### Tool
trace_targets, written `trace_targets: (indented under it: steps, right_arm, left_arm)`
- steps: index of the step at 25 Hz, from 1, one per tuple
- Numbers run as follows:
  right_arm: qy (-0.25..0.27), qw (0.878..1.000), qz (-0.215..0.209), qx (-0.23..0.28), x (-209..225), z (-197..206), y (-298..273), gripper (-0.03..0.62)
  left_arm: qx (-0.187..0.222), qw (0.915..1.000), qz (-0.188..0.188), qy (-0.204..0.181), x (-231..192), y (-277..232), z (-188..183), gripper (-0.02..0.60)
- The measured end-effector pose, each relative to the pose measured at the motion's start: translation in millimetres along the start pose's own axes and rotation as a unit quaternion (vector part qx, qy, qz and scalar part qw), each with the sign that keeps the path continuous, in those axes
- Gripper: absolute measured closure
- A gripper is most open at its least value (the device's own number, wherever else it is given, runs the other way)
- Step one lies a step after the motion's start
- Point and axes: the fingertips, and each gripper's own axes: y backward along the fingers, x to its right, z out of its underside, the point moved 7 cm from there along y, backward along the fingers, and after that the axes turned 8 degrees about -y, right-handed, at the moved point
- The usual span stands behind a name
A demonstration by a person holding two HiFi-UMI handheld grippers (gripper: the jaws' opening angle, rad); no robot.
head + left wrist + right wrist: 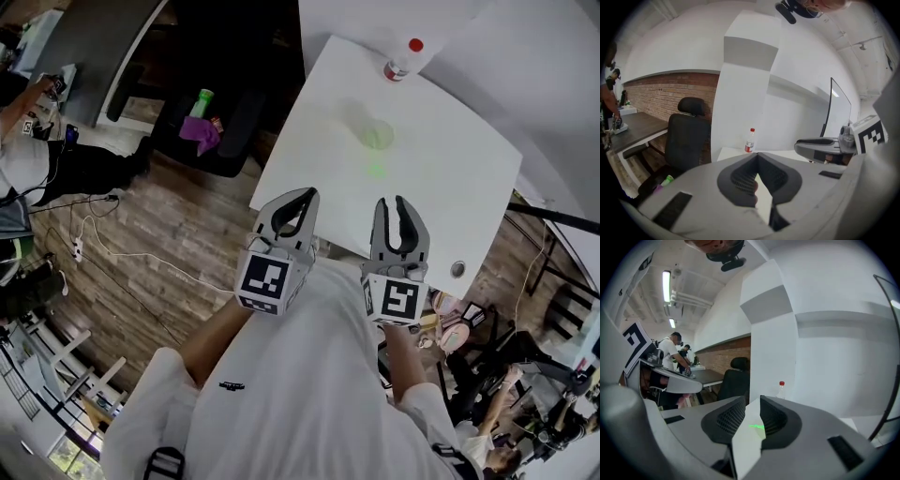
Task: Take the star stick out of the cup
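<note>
Head view: white table [441, 178] on wood floor [178, 234]; left fingers [737, 182] together, right fingers [725, 420] spread.

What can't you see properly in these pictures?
- Star stick: head view, only a green blur in the cup; star shape too small.
- Cup, left gripper view: hidden behind the left gripper.
- Cup, right gripper view: hidden behind the right gripper; only a green glint shows.
- Bottle label: too small, every view.
</note>
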Motion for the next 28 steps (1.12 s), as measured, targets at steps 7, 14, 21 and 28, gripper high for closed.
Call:
trace_targets:
  steps: [7, 14, 21, 28]
  right_arm:
    - [0.001, 0.999, 0.002, -0.035, 4.6, 16.9, -25.2, 0.467]
    - [-0.010, 0.999, 0.006, -0.047, 11.6, 30.7, -49.7, 0.437]
    - [-0.009, 0.998, 0.018, -0.064, 13.0, 50.9, -66.7, 0.401]
    - [-0.002, 0.997, 0.020, -0.076, 17.5, 60.5, -82.5, 0.384]
  left_arm:
    - [-0.018, 0.9998, 0.002, -0.001, -6.1, -11.4, 8.0, 0.584]
    - [-0.035, 0.9993, 0.006, 0.007, -8.7, -25.1, 17.4, 0.584]
    - [-0.057, 0.9981, 0.007, 0.024, -6.1, -28.3, 30.1, 0.584]
    - [-0.086, 0.9956, 0.000, 0.038, -9.6, -31.7, 39.1, 0.584]
